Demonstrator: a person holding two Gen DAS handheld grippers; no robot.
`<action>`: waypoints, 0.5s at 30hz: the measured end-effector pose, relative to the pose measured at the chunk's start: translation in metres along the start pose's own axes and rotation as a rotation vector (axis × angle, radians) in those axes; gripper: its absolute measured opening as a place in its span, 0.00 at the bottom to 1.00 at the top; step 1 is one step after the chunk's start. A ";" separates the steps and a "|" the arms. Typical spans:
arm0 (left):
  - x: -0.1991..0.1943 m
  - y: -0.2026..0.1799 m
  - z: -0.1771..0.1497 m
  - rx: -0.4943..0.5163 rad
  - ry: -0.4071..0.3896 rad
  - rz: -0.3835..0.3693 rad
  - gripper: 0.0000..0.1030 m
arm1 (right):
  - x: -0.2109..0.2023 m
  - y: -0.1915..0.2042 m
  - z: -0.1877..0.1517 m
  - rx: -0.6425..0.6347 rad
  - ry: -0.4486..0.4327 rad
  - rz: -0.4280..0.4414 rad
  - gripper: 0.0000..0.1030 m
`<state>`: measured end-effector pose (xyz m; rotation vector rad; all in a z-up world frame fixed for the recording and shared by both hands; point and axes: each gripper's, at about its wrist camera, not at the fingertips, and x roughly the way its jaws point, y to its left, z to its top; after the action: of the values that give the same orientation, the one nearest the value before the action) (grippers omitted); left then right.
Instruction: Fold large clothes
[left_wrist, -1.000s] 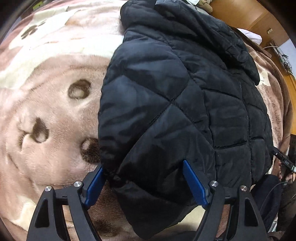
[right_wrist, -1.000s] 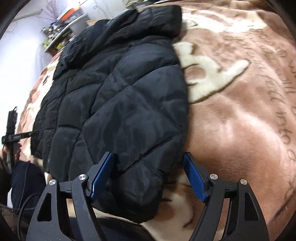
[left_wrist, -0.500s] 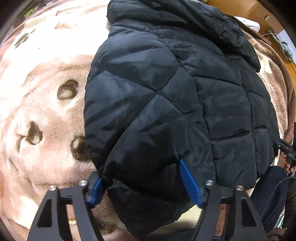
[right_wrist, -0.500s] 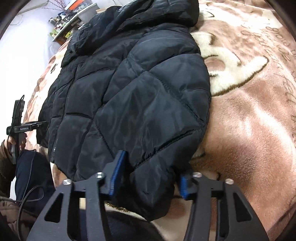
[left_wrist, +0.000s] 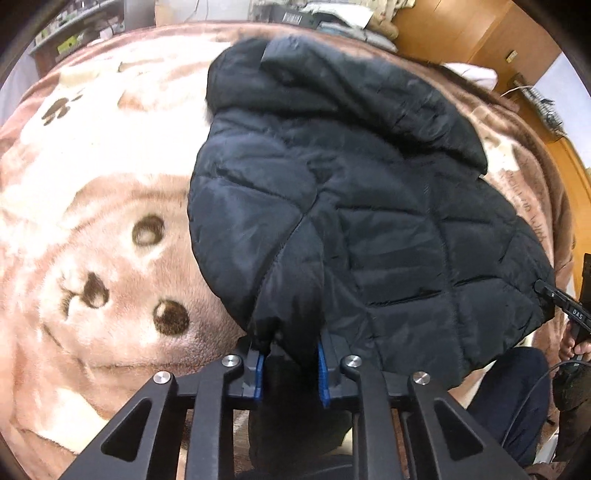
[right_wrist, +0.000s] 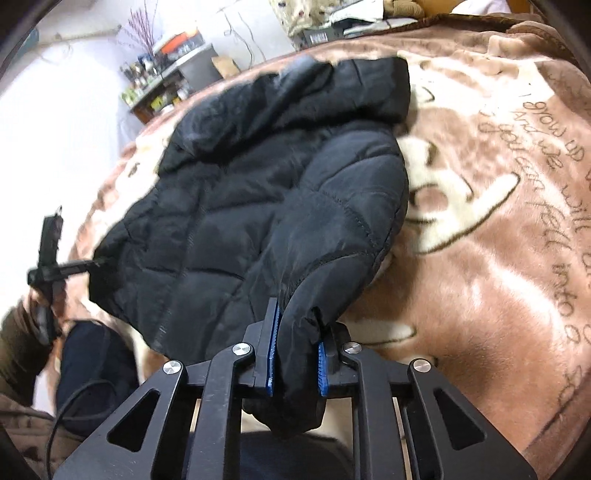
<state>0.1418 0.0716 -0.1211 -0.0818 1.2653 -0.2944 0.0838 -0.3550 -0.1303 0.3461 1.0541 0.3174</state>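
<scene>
A black quilted hooded jacket (left_wrist: 369, 206) lies on a brown plush blanket (left_wrist: 92, 221), hood at the far end. My left gripper (left_wrist: 290, 365) has its jaws closing on the jacket's near left hem corner, blue pads pressing bunched fabric. In the right wrist view the same jacket (right_wrist: 240, 206) spreads to the left, and my right gripper (right_wrist: 295, 365) has its jaws closing on the near right hem corner, fabric pinched between its pads. Both corners are lifted off the blanket. The other gripper (right_wrist: 48, 254) shows at the jacket's far corner.
The blanket (right_wrist: 498, 240) carries a bear print and script lettering and spreads wide on both sides of the jacket. A cluttered shelf (right_wrist: 166, 81) stands beyond the bed. A person's dark trouser legs (left_wrist: 517, 398) are at the near edge.
Both grippers went from wide open around the hem corners to pinching them, then rose, pulling the jacket's near edge up off the blanket.
</scene>
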 end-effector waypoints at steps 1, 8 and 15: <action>-0.007 0.001 0.001 0.003 -0.012 -0.010 0.20 | -0.004 0.002 0.000 0.007 -0.012 0.001 0.15; -0.051 -0.011 -0.006 0.012 -0.083 -0.060 0.18 | -0.031 0.009 -0.005 0.021 -0.057 0.046 0.15; -0.091 -0.001 -0.018 -0.037 -0.127 -0.136 0.18 | -0.067 0.012 -0.015 0.054 -0.108 0.122 0.15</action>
<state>0.0998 0.0966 -0.0416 -0.2156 1.1415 -0.3769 0.0385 -0.3704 -0.0791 0.4727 0.9383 0.3761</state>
